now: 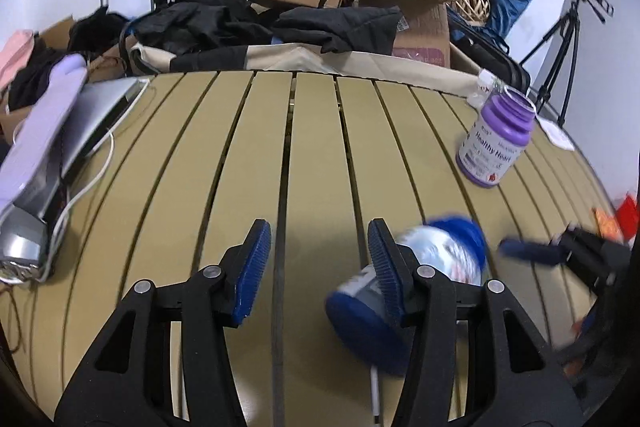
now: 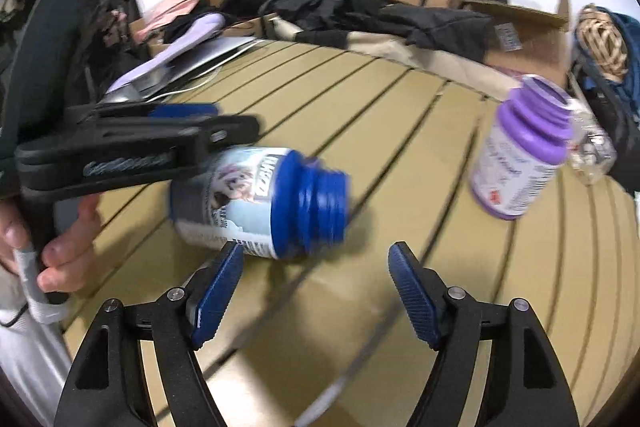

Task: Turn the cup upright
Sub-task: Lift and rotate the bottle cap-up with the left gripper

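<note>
Blue-padded, our left gripper (image 1: 318, 263) reaches low over the slatted surface (image 1: 208, 167), jaws apart; the cup (image 2: 260, 203) lies on its side just right of it. Our right gripper (image 2: 316, 281) gapes, near it.

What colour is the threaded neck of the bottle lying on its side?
Blue, on the tipped bottle; clearest in the right wrist view.
</note>
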